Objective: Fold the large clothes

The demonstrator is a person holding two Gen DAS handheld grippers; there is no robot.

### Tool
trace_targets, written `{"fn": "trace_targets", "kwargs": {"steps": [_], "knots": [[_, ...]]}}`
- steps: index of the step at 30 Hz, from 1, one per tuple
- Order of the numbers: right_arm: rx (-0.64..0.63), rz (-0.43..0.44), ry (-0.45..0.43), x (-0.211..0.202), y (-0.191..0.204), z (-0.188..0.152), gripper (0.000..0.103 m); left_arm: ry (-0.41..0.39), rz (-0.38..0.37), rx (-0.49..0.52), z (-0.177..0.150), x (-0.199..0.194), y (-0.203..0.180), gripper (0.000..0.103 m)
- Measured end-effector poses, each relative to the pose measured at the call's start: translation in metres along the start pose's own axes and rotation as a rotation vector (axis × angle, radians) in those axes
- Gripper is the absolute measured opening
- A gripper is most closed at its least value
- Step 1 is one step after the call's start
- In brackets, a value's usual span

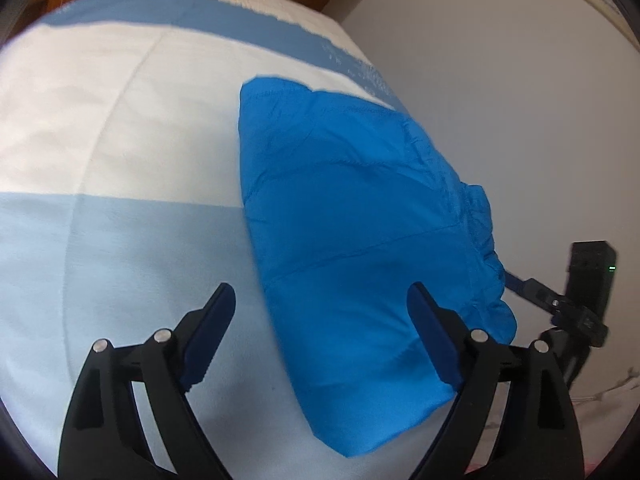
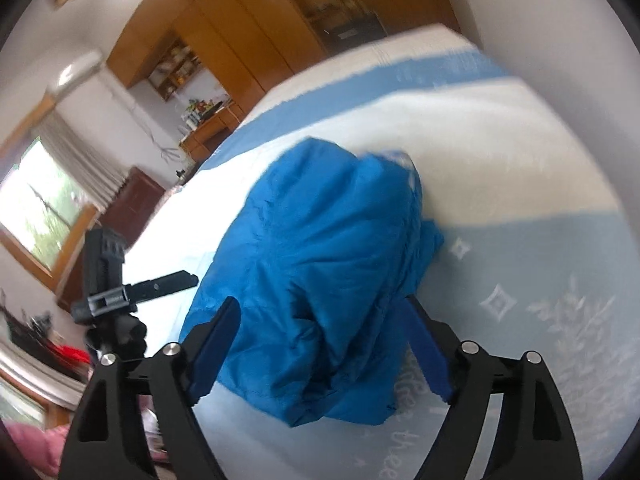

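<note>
A bright blue puffer jacket (image 1: 360, 240) lies folded into a compact bundle on a bed with a white and light-blue striped cover (image 1: 120, 140). My left gripper (image 1: 320, 290) hovers over the jacket's near end. It is open, and its right finger (image 1: 432, 336) stands above the fabric while the left one is over the bare cover. In the right wrist view the same jacket (image 2: 320, 280) looks rumpled and heaped. My right gripper (image 2: 322, 304) is open above its near edge, with the cloth lying between the spread fingers and neither pad pressing on it.
A black device on a jointed mount (image 1: 588, 280) stands just past the jacket at the bed's edge, also seen as the black device (image 2: 104, 280). A pale wall (image 1: 520, 120) runs along the bed. Wooden cupboards (image 2: 248, 40), a desk and a window (image 2: 44, 200) lie beyond.
</note>
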State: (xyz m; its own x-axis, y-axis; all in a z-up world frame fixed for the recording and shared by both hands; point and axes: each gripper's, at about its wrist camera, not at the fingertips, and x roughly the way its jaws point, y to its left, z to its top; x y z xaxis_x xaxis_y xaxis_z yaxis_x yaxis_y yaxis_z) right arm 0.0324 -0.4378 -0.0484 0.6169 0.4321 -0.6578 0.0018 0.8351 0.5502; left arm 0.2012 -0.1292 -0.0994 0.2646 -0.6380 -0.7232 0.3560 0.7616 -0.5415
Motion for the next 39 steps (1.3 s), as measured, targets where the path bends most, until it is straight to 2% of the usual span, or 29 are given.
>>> {"fn": "trace_targets", "kwargs": {"steps": [3, 4, 6, 9, 12, 15, 17, 19, 21, 24, 27, 32, 39], "knots": [[0.083, 0.034, 0.028, 0.013, -0.022, 0.002, 0.085, 0.039, -0.057, -0.034, 0.003, 0.014, 0.010, 0.087], [0.113, 0.071, 0.035, 0.017, -0.030, 0.002, 0.085, 0.051, -0.088, -0.050, 0.004, 0.019, 0.014, 0.087], [0.159, 0.139, 0.061, 0.026, -0.042, 0.001, 0.091, 0.075, -0.138, -0.064, 0.004, 0.027, 0.018, 0.087], [0.208, 0.177, 0.081, 0.038, -0.055, -0.003, 0.099, 0.103, -0.184, -0.092, 0.004, 0.041, 0.023, 0.090], [0.237, 0.234, 0.107, 0.049, -0.064, -0.006, 0.099, 0.132, -0.251, -0.123, 0.004, 0.054, 0.026, 0.090], [0.267, 0.292, 0.156, 0.069, -0.069, -0.010, 0.099, 0.129, -0.272, -0.110, 0.007, 0.062, 0.019, 0.091], [0.232, 0.280, 0.158, 0.077, -0.064, -0.009, 0.100, 0.126, -0.260, -0.091, 0.008, 0.066, 0.012, 0.093], [0.187, 0.272, 0.160, 0.080, -0.054, -0.006, 0.094, 0.113, -0.250, -0.064, 0.007, 0.069, 0.002, 0.092], [0.160, 0.254, 0.148, 0.078, -0.047, -0.003, 0.077, 0.095, -0.243, -0.039, 0.009, 0.067, -0.003, 0.086], [0.089, 0.215, 0.113, 0.067, -0.034, 0.004, 0.058, 0.059, -0.229, 0.000, 0.010, 0.060, -0.011, 0.076], [0.039, 0.204, 0.083, 0.061, -0.019, 0.017, 0.052, 0.010, -0.218, 0.010, 0.018, 0.050, -0.018, 0.072], [-0.091, 0.173, 0.056, 0.067, 0.013, 0.055, 0.050, -0.078, -0.183, 0.012, 0.049, 0.027, -0.018, 0.071], [-0.239, 0.195, 0.040, 0.134, 0.053, 0.130, 0.050, -0.213, -0.085, -0.013, 0.108, 0.015, 0.018, 0.071]]}}
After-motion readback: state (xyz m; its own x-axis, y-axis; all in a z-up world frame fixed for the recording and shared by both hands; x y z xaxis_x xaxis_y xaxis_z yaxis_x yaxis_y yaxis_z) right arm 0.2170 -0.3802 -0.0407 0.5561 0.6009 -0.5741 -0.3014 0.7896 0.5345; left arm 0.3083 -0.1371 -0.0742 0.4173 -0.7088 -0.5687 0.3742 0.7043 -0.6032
